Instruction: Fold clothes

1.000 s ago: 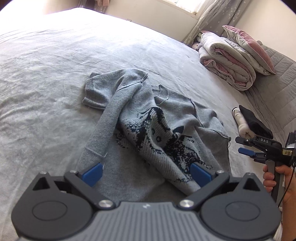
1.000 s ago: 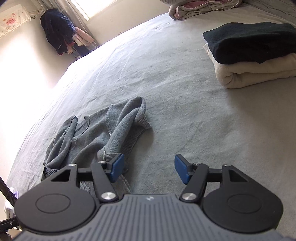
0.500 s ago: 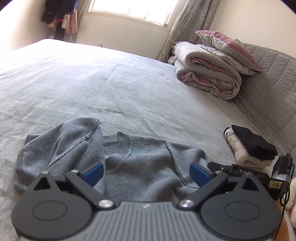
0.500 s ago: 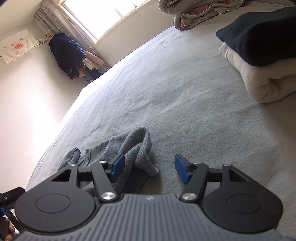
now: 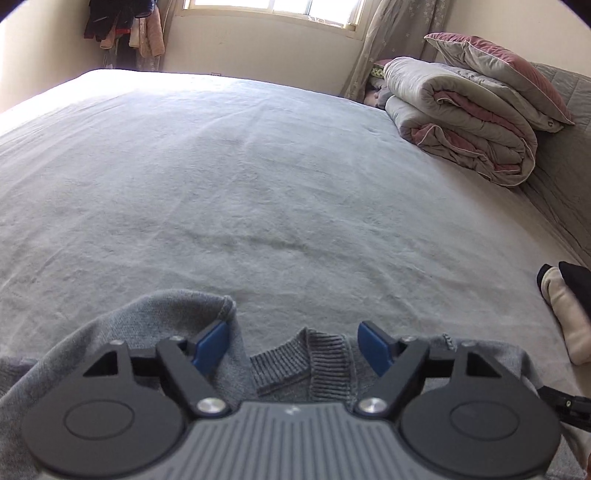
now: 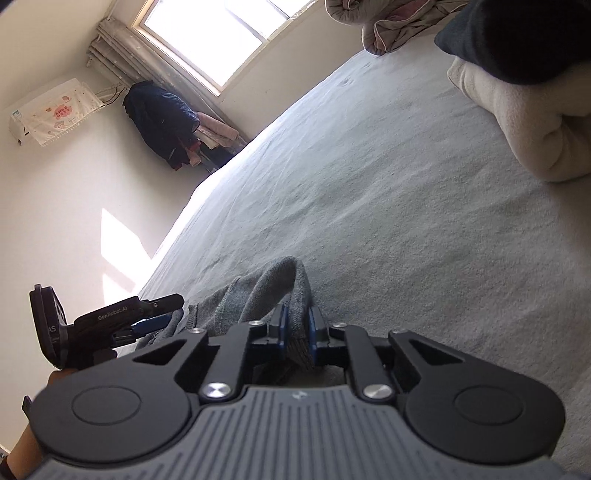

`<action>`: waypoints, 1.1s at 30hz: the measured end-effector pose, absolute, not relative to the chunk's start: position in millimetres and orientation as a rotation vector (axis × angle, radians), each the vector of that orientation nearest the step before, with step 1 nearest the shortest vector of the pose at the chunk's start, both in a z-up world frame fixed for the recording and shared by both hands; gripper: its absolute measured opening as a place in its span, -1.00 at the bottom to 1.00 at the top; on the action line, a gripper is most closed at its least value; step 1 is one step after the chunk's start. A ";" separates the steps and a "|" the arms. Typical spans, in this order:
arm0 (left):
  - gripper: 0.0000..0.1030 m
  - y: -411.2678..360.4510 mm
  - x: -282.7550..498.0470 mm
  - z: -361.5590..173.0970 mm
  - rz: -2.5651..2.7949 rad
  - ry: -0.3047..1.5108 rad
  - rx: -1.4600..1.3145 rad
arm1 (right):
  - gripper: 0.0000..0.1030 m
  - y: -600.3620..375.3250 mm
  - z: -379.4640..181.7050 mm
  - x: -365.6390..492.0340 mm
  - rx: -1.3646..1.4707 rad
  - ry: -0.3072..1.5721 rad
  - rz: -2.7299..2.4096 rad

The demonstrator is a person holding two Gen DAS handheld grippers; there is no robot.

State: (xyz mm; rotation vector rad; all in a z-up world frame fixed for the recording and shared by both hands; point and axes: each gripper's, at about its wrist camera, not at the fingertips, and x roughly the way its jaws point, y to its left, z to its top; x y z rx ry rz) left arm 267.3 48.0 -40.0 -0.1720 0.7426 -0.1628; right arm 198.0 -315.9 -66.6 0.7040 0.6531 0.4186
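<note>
Grey bedsheet (image 5: 258, 177) spreads wide under a sunlit window (image 5: 269, 9).

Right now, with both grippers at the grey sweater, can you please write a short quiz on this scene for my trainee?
1. True or false: the right gripper is shut on the sweater.
2. What lies between the left gripper's fingers? A) a sock B) the collar C) a pillow
3. Fill in: on the cream fold lies a ___ garment.

Key: 1 true. 2 B; the fingers have just been closing but stand apart, gripping nothing. 3 black.
</note>
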 end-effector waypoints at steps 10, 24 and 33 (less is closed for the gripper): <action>-0.91 29.4 268.9 -49.4 -0.305 0.766 -0.091 | -0.92 -352.0 -56.4 183.4 0.965 0.554 0.453; -0.93 -23.7 290.1 -20.1 -0.273 0.594 -0.067 | -0.93 -376.2 -27.9 171.1 0.979 0.391 0.324; -0.93 -85.2 323.5 -23.2 -0.249 0.528 0.033 | -0.93 -362.7 -25.0 175.0 0.806 0.330 0.171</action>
